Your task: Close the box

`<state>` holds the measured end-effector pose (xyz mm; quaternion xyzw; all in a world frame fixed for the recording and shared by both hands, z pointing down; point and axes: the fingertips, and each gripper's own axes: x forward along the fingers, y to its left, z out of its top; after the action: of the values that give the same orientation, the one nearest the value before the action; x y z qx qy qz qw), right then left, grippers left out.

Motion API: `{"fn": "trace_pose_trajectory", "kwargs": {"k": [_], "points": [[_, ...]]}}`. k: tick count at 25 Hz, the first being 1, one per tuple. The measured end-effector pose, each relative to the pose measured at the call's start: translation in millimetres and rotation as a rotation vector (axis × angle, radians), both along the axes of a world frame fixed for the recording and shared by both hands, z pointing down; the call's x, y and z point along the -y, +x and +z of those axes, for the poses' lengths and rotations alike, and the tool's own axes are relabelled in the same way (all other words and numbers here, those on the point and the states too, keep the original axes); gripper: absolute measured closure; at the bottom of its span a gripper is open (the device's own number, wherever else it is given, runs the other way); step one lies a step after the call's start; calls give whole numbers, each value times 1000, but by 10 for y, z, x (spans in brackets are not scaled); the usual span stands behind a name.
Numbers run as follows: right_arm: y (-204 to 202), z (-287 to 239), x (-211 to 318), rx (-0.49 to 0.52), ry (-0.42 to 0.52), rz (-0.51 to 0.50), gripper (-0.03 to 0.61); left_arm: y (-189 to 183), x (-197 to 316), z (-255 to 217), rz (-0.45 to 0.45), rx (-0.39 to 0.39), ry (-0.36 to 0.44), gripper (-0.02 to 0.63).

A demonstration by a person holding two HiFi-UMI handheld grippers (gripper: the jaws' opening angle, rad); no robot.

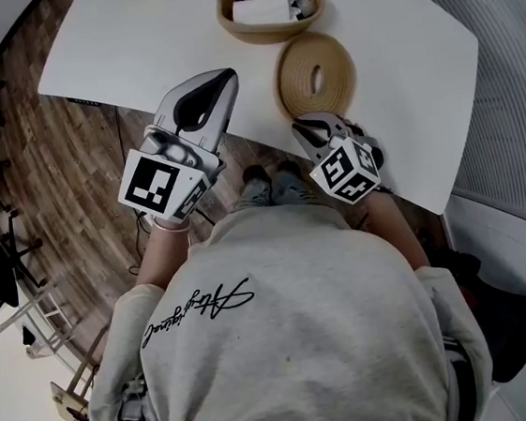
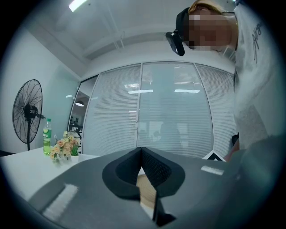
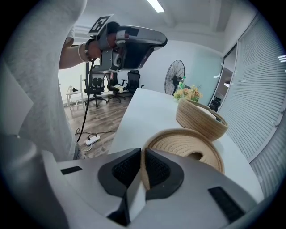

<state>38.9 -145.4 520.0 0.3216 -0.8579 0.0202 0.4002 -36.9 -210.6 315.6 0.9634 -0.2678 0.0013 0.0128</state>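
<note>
The box is a round woven basket [image 1: 267, 34] at the far side of the white table [image 1: 130, 41], open, with white items inside. Its flat woven lid [image 1: 296, 74], with a hole in the middle, lies on the table just in front of it. My right gripper [image 1: 306, 129] is at the lid's near edge. In the right gripper view the lid's [image 3: 183, 145] rim runs between the pads, and the right gripper [image 3: 143, 152] is shut on it, with the basket [image 3: 201, 120] behind. My left gripper [image 1: 227, 75] hangs above the table's near-left part, shut and empty [image 2: 141, 150].
The table's near edge runs under both grippers, with wood floor [image 1: 60, 171] and chairs to the left. A vase of flowers [image 2: 62, 147], a green bottle [image 2: 47, 136] and a standing fan [image 2: 27, 112] are at the table's far end. Glass walls with blinds stand to the right.
</note>
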Motion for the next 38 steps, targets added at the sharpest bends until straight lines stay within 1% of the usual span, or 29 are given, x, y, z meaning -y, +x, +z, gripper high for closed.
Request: {"fn": "trace_pose_trajectory", "kwargs": {"k": [4, 11, 14, 22, 26, 29, 32, 38], "points": [[2, -195, 41, 78, 9, 21, 545, -2, -12, -1, 0, 1, 1, 624], [26, -564, 85, 158, 19, 14, 545, -1, -20, 9, -2, 5, -3, 624], [57, -742, 114, 209, 34, 21, 543, 8, -22, 33, -1, 9, -8, 624], [91, -1051, 164, 280, 36, 13, 541, 22, 48, 143, -10, 25, -26, 624], [95, -1235, 170, 366, 22, 17, 540, 42, 86, 235, -13, 36, -40, 624], [75, -1410, 159, 423, 27, 3, 538, 61, 92, 262, -10, 42, -45, 623], [44, -1535, 146, 440, 42, -20, 538, 62, 112, 282, -18, 42, -50, 621], [-12, -1734, 137, 488, 61, -54, 538, 68, 119, 382, -20, 72, -64, 538]]}}
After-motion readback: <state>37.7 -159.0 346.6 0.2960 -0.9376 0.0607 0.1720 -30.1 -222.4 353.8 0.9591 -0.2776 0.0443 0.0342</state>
